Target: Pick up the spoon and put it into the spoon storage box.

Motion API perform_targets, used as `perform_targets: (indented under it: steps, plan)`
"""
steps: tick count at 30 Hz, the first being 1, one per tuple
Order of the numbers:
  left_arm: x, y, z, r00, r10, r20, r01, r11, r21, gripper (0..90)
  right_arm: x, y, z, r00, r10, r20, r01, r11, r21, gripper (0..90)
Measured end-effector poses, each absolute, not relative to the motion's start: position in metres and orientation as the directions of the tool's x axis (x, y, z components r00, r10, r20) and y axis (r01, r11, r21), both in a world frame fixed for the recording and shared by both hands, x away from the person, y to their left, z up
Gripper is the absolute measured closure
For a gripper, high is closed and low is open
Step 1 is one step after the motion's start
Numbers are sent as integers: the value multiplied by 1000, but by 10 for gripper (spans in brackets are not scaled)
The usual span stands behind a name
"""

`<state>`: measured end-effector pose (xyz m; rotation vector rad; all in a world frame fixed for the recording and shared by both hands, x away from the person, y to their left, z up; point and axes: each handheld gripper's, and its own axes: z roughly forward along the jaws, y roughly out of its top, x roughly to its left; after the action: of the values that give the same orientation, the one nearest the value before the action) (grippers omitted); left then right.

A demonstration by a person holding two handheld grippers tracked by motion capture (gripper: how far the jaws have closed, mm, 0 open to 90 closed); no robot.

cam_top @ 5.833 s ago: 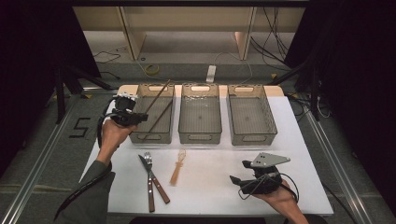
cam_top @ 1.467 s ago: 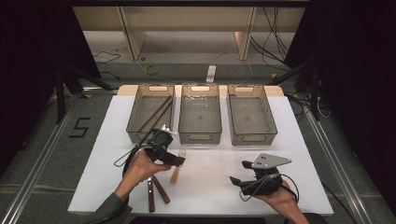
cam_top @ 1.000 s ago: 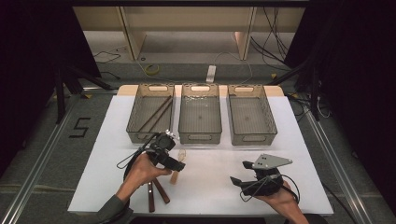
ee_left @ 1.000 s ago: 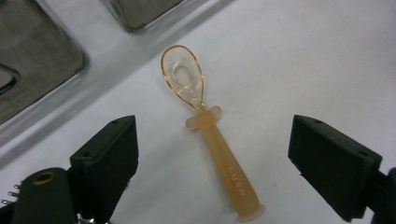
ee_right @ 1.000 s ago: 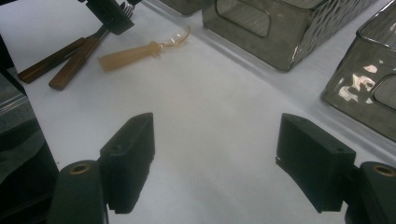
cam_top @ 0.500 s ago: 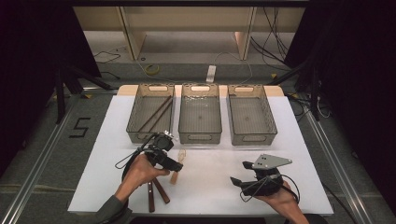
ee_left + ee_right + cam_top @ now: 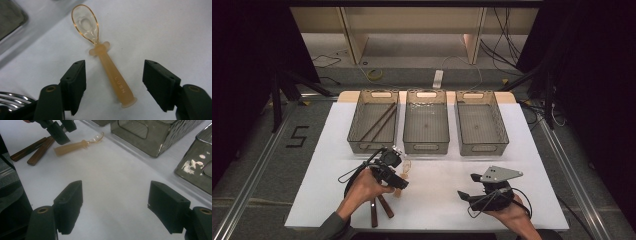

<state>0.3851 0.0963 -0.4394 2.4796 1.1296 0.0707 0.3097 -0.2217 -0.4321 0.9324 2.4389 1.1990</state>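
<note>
The left gripper hangs just above the white table with its jaws on either side of the handle of an orange plastic spoon; the jaws have just been closing, yet a gap shows between each pad and the handle, so they are open and grip nothing. The spoon lies flat on the table in front of the middle basket, its clear bowl pointing toward the baskets, with two brown-handled pieces of cutlery just beside it. The right gripper rests well apart on the person's right, its jaws wide open over bare table.
</note>
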Motion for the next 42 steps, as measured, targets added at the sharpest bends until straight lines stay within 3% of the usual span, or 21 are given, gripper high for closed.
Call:
perform_targets:
  steps: [30, 42]
  plan:
    - [383, 90, -461, 677, 729, -100, 713, -616, 335, 593, 309, -221, -433, -759, 650, 33, 428, 460, 778, 287]
    - [381, 89, -463, 686, 722, -87, 701, -625, 344, 631, 309, -220, -433, -759, 651, 30, 428, 463, 776, 288]
